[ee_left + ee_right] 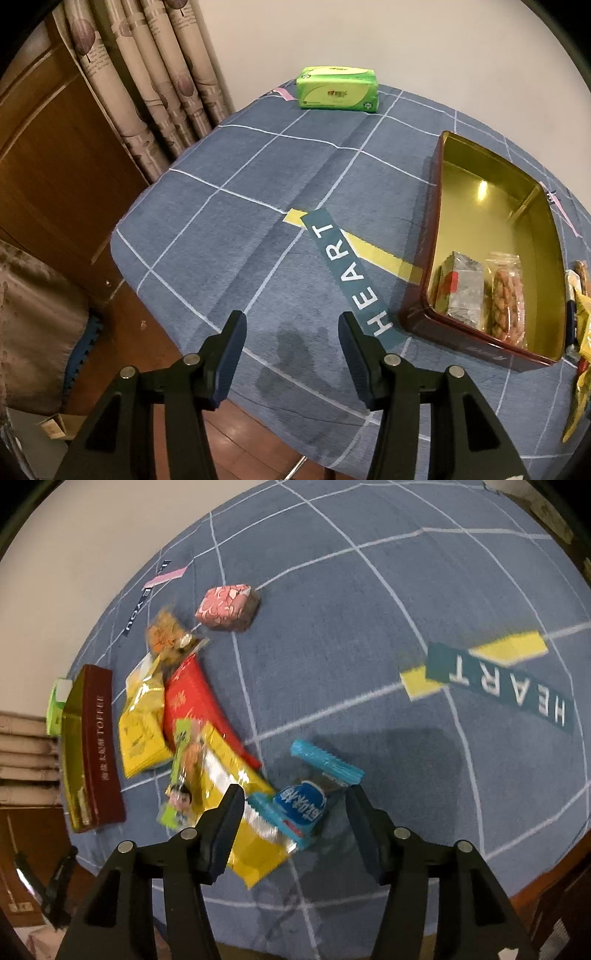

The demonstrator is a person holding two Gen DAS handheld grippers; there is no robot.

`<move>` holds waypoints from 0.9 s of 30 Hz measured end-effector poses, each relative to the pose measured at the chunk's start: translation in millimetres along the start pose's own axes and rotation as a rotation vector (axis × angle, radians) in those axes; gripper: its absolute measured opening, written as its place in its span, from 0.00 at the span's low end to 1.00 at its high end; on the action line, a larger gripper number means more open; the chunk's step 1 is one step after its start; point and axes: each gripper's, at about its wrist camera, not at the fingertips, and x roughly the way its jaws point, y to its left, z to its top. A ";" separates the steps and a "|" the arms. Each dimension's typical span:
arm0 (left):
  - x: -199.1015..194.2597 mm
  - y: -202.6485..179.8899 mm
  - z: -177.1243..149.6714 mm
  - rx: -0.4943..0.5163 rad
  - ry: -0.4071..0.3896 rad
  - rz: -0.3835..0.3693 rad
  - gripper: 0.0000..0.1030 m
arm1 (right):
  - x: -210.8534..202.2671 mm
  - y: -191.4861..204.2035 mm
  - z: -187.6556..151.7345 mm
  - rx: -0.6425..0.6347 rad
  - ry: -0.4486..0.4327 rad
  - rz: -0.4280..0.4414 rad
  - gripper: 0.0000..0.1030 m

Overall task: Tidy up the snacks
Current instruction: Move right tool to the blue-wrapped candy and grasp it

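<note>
A dark red tin [428, 258] with a gold inside stands open on the blue checked cloth; it also shows in the right wrist view [98, 746]. Inside lie a silver packet [461, 291] and a clear packet of nuts [508, 295]. My left gripper [291, 325] is open and empty, left of the tin. My right gripper [293, 801] is open, its jaws on either side of a blue snack packet [306, 797] on the cloth. Beside it lie a yellow packet [236, 801], a red packet [195, 709], a yellow bag [142, 731], a green candy strip [181, 775], a pink box [227, 607].
A green tissue pack [338, 89] sits at the table's far edge by the wall. Curtains [147, 74] and a wooden door [48, 166] stand left. More snack packets [583, 325] lie right of the tin. A clear cookie bag [168, 635] lies near the pink box.
</note>
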 end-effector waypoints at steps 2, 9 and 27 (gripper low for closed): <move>0.4 -0.4 -0.7 0.002 0.003 0.004 0.51 | 1.6 5.4 5.6 -0.034 -0.010 -0.009 0.53; -7.0 -12.3 -7.8 0.024 0.003 -0.007 0.51 | 9.3 23.7 18.8 -0.176 -0.031 -0.071 0.44; -64.3 -157.0 -35.8 0.302 -0.026 -0.231 0.51 | 1.6 13.8 -7.5 -0.452 -0.087 -0.097 0.30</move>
